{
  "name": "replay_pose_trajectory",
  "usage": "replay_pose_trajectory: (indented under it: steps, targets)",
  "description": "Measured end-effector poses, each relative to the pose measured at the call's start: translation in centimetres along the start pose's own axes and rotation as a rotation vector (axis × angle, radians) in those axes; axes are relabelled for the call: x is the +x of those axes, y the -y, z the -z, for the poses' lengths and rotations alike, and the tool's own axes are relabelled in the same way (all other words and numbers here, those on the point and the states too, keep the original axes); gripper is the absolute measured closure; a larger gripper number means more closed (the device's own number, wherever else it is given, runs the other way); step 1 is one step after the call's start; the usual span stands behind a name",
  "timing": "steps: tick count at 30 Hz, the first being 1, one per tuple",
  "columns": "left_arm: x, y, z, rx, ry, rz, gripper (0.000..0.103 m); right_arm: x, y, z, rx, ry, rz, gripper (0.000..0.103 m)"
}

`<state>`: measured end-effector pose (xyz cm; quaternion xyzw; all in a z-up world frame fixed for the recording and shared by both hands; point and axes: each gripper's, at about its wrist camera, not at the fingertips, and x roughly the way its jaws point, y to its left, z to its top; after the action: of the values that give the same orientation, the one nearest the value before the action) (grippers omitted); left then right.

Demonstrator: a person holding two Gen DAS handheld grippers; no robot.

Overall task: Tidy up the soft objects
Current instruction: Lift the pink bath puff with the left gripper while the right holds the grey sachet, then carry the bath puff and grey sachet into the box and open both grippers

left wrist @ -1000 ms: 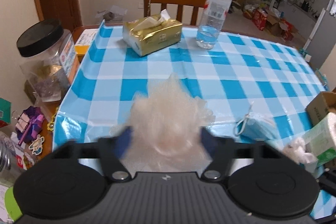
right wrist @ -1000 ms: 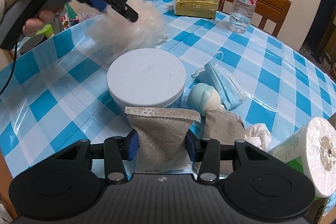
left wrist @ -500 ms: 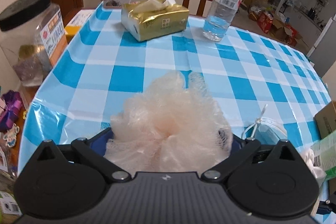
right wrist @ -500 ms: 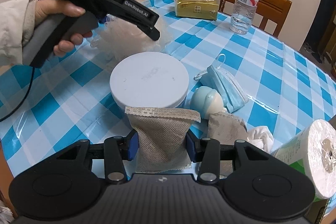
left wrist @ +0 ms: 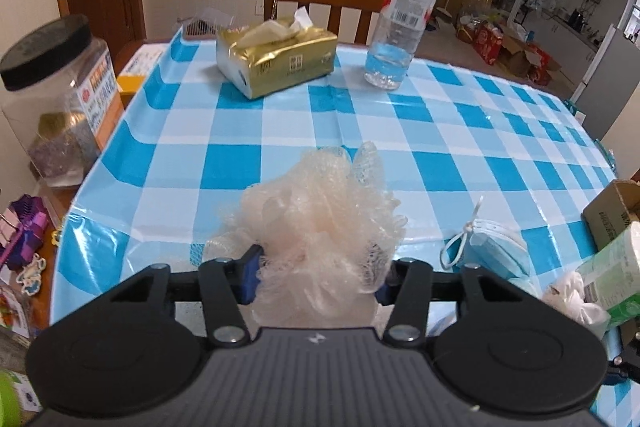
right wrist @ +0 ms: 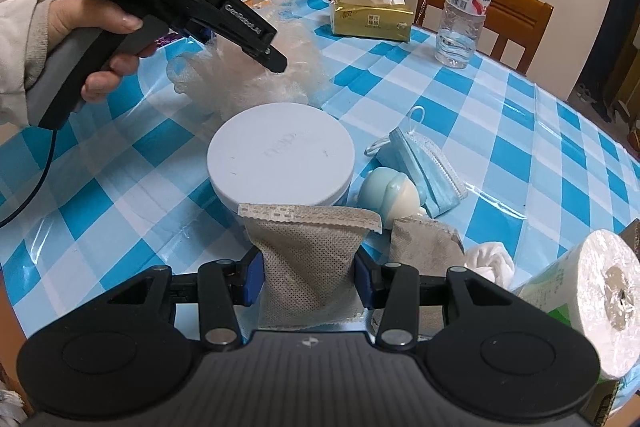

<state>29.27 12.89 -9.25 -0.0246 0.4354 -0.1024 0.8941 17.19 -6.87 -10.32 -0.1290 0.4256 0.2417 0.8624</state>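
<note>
A peach mesh bath puff [left wrist: 320, 211] rests on the blue checked tablecloth [left wrist: 400, 155]. My left gripper [left wrist: 316, 283] has it between the blue pads; the jaws are closing and the pads press into the mesh. From the right wrist view, a hand holds that left gripper [right wrist: 276, 61] over the puff [right wrist: 300, 75], behind a white round lidded tub [right wrist: 280, 155]. My right gripper [right wrist: 308, 279] is shut on a grey-brown mesh pouch [right wrist: 308, 251], held upright in front of the tub.
A blue face mask [right wrist: 420, 155], a pale blue soft toy [right wrist: 392, 193], a second grey pouch [right wrist: 424, 247] and a white cloth [right wrist: 490, 261] lie right of the tub. A paper roll [right wrist: 600, 307], gold tissue pack [left wrist: 276, 63], water bottle [left wrist: 404, 23] and black-lidded jar [left wrist: 56, 99] stand around.
The left gripper sank toward the table, spread wide around the puff, then narrowed onto it. The right gripper and its pouch have not moved.
</note>
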Motion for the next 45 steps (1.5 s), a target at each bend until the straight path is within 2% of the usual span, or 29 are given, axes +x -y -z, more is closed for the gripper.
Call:
replay_pose_trajectory:
  steps: [10, 16, 23, 27, 30, 33, 41, 45]
  targets:
    - [-4.0, -0.5, -0.6, 0.057, 0.036, -0.004, 0.056, -1.5, 0.0, -0.3, -0.013, 0.005, -0.003, 0.053]
    - [-7.5, -0.2, -1.1, 0.138, 0.029, 0.014, 0.056, -3.3, -0.1, -0.3, -0.036, -0.012, 0.003, 0.053]
    - [-11.6, 2.3, -1.2, 0.256, 0.017, 0.1, 0.056, -6.6, 0.2, 0.4, -0.026, 0.016, 0.05, 0.053]
    - [-13.0, 4.2, -0.6, 0.274, 0.027, 0.129, 0.056, -7.5, 0.3, 1.5, -0.028, 0.041, 0.019, 0.053]
    - [-13.4, 5.1, -0.1, 0.265, 0.024, 0.116, 0.056, -6.5, 0.8, 2.4, -0.027, 0.014, -0.069, 0.03]
    - [-13.9, 5.6, 0.4, 0.247, 0.023, 0.108, 0.056, -5.0, 0.3, 3.6, -0.11, 0.002, -0.106, 0.023]
    - [-15.3, 6.0, 0.8, 0.228, 0.027, 0.092, 0.056, 0.1, 0.1, 5.4, -0.218, -0.109, -0.146, 0.024]
    - [-15.7, 6.0, 0.8, 0.229, 0.029, 0.087, 0.056, 0.9, 0.2, 5.5, -0.234, -0.132, -0.153, 0.034]
